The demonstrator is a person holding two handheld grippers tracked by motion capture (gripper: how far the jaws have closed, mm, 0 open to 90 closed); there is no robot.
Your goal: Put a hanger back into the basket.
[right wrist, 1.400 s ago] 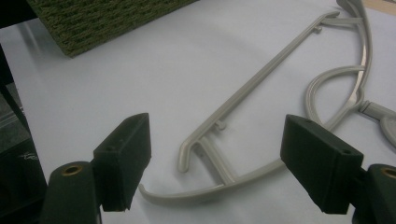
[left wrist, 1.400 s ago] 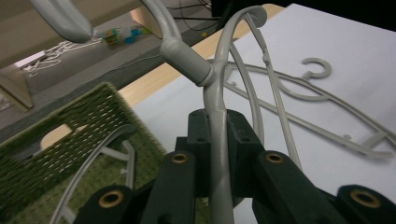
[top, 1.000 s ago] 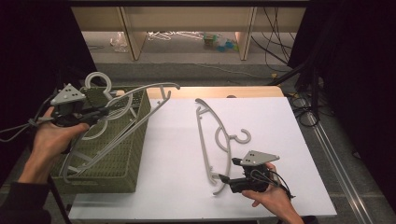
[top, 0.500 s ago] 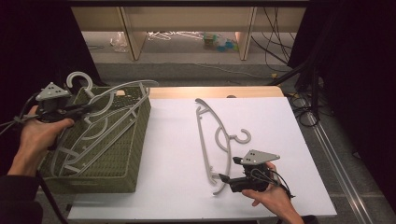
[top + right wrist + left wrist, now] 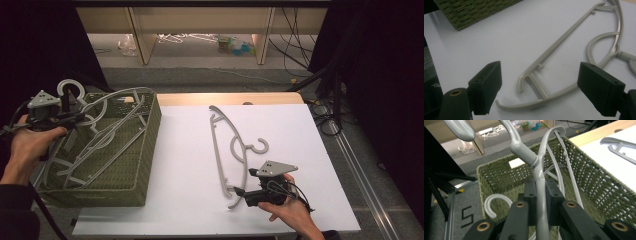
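Left gripper view: left gripper (image 5: 540, 202), jaws closed on 1 grey hanger (image 5: 541, 170) at the neck below its hook, over the woven green basket (image 5: 499, 175). High view: left gripper (image 5: 67, 117) now at the basket's (image 5: 150, 130) upper-left corner; since 0.5 s ago the held hanger (image 5: 107, 107) has sunk lower into the basket, among other hangers (image 5: 95, 150). Right gripper (image 5: 237, 192), lower centre, unmoved. Right gripper view: jaws wide apart, holding nothing, either side of the second hanger's (image 5: 564, 50) end on the white table (image 5: 499, 37).
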